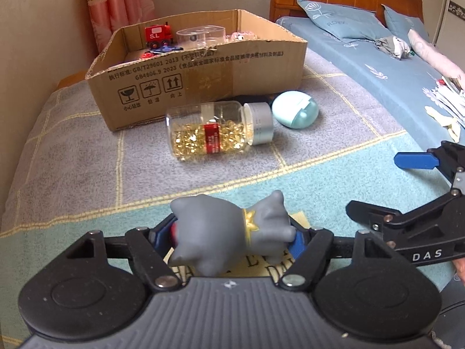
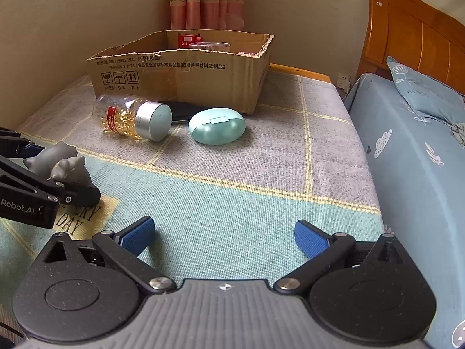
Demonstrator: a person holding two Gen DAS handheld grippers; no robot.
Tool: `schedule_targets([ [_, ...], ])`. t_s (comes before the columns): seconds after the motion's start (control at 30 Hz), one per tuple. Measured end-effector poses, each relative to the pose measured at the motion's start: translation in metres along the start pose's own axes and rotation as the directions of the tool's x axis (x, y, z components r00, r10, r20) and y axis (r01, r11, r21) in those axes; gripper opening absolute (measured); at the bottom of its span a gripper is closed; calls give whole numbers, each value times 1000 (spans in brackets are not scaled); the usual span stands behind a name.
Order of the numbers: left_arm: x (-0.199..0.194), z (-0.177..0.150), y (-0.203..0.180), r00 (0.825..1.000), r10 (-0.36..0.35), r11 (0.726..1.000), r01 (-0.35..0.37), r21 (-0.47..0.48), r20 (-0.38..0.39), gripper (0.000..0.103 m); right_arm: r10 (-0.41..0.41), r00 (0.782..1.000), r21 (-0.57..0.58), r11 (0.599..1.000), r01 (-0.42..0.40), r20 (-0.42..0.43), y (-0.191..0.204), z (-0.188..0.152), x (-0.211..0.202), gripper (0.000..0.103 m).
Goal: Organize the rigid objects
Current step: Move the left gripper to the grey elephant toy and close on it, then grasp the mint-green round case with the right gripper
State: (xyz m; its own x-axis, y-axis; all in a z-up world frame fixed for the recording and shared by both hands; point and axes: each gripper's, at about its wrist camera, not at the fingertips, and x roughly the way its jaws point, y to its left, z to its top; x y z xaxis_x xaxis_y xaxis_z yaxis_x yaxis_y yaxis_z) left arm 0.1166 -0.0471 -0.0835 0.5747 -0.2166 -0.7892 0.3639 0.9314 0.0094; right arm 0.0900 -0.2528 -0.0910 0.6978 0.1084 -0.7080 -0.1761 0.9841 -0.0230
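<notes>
Left wrist view: left gripper (image 1: 232,237) clenched on grey rubber animal figurine (image 1: 229,232); clear capsule bottle (image 1: 215,131) at 12 o'clock. Right gripper (image 2: 223,237) released, holding nothing.

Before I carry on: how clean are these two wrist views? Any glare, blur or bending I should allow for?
Left wrist view: sharp, soft daylight, fisheye bows the cardboard box; highlights on the capsule bottle, grey toy close and clear. Right wrist view: equally sharp, dark corner vignetting, sheen on the mint case.
</notes>
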Motion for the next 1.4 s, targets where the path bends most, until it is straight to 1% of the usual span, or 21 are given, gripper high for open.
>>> schedule_targets([
  [0.1,-2,1,10,997,79,997,-79,7,15,74,6,1000,-7,1000,-6,-12,-1,2,1,103],
  [0.17,-3,4,23,992,122,992,-122,-17,17,74,15,999,-14,1000,-15,-29,-2,4,2,103],
  [0.33,-5,4,54,985,170,981,-169,-95,3,74,38,997,-38,998,-40,-69,-4,14,8,103],
  [0.5,-4,2,65,985,171,978,-171,-120,-4,74,67,993,-72,995,-74,-99,-6,27,19,103],
  [0.63,0,-2,66,988,151,980,-151,-126,-11,75,100,988,-107,988,-112,-114,-8,39,29,103],
  [0.83,2,-1,68,990,138,980,-138,-142,-7,75,141,979,-160,973,-165,-149,-8,64,52,103],
  [1.0,4,0,70,990,137,979,-137,-148,-8,76,165,974,-207,959,-195,-154,-6,82,68,103],
  [1.1,5,1,72,991,135,979,-135,-156,-9,75,187,971,-214,952,-217,-149,-8,90,76,97],
  [1.17,5,1,73,991,133,978,-133,-159,-9,75,188,972,-223,951,-216,-140,-8,96,80,94],
  [1.23,5,1,73,991,131,978,-131,-162,-9,75,187,973,-226,951,-213,-133,-8,101,83,86],
  [1.3,5,1,73,991,130,978,-130,-162,-9,75,188,974,-234,948,-214,-126,-6,105,86,82],
  [1.33,5,1,73,991,130,978,-130,-164,-10,75,190,974,-237,947,-215,-122,-5,106,86,77],
  [1.37,5,2,73,991,130,978,-130,-164,-10,75,190,974,-241,947,-214,-120,-4,107,86,75],
  [1.4,5,2,73,991,130,978,-130,-163,-10,75,189,975,-245,946,-213,-120,-2,107,85,70],
])
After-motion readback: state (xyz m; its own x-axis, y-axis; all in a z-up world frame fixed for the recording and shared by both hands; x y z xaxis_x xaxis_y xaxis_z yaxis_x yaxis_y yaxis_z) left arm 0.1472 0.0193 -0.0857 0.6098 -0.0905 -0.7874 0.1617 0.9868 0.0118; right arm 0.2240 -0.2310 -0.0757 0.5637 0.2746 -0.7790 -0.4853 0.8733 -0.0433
